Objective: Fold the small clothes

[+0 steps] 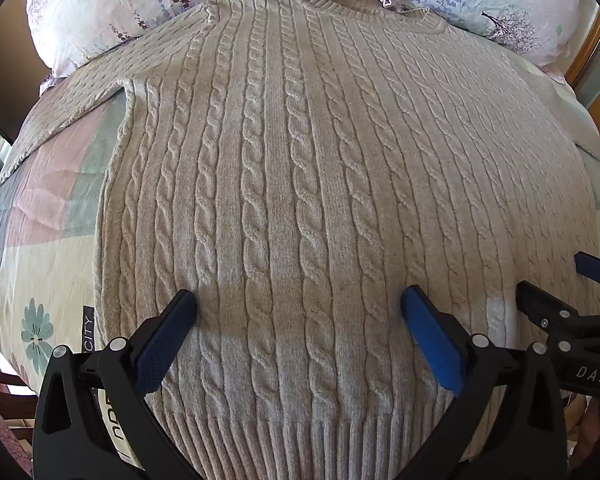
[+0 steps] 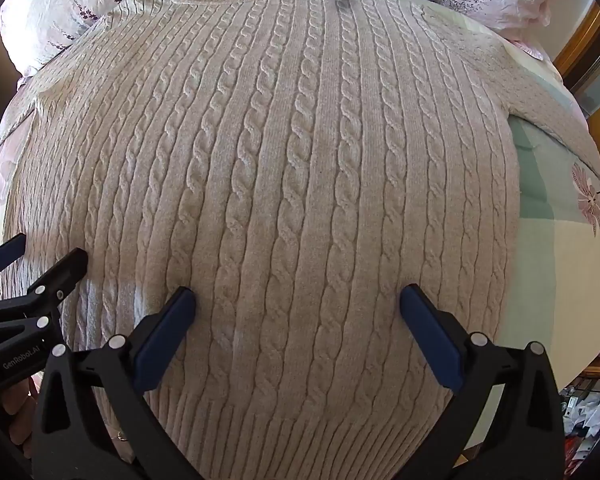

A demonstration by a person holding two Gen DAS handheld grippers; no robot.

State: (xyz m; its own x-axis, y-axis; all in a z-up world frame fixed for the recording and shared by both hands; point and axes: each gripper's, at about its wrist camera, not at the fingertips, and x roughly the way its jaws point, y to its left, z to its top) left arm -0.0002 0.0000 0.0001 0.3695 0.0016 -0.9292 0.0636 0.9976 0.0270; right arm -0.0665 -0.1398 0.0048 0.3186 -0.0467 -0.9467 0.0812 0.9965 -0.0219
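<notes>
The left gripper (image 1: 299,304) and right gripper (image 2: 298,300) look alike, each with a black plastic frame, silver rivets at the joints and flat blue pads (image 1: 432,340) on both fingers, with white lettering "DAS" and "GenRobot.AI" on their sides

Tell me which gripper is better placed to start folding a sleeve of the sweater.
Probably the left gripper: its view shows the left sleeve lying spread near it. The right gripper sees less of its sleeve. Both hover open over the sweater.
</notes>
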